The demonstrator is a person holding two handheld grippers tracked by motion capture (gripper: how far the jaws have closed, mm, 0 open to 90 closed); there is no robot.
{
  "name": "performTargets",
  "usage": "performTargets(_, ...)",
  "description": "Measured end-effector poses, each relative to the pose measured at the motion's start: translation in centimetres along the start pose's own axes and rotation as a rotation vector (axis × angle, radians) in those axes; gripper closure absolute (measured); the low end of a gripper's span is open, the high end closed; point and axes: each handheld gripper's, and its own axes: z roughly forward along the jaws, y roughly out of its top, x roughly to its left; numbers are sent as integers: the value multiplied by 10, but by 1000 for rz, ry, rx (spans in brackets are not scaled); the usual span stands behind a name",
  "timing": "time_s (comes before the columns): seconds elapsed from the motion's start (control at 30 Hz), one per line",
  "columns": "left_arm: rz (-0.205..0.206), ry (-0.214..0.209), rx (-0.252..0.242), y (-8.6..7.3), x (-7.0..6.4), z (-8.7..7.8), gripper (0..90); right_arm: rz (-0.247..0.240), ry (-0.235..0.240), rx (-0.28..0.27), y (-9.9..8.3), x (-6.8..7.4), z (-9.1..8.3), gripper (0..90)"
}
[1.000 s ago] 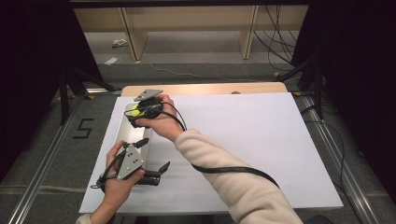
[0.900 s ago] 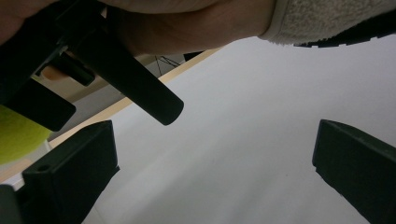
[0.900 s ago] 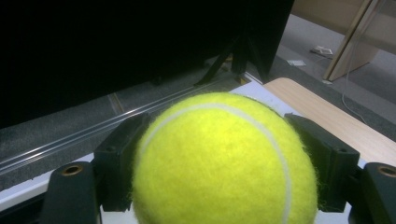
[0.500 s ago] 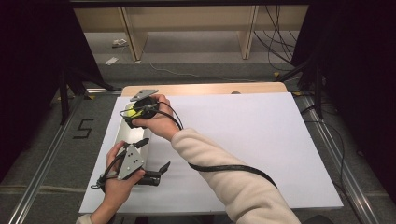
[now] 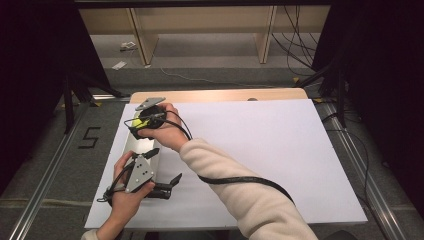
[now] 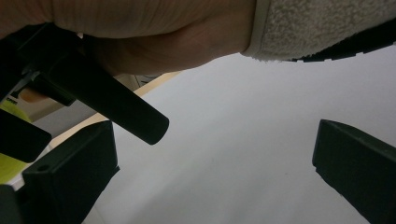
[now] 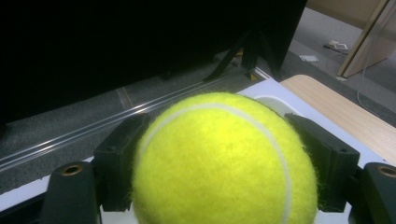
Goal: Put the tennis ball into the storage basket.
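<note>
Jaws of the right gripper (image 5: 136,124) clamp one tennis ball (image 7: 219,161) near the table's (image 5: 260,150) far left corner; the left gripper (image 6: 215,163) (jaws apart) faces open white table.

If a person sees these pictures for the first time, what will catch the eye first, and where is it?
The bright yellow tennis ball stands out first: the right gripper is shut on it at the far left of the white table, a black jaw pressed to each side. Nearer the person, the left gripper is open with nothing between its jaws, under the cream sleeve that crosses above it.
</note>
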Motion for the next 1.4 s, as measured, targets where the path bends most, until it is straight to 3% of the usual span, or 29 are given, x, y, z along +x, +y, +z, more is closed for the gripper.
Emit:
performTargets(0.37,1,-1,1,0,0,0,0,-5,5,19,0,0,5,263)
performTargets(0.73,0,-2,2,0,0,0,0,-11,45,62,-3,2,14,261)
performTargets(1.4,-1,-5,4,-1,0,0,0,8,54,109,-12,-3,22,258)
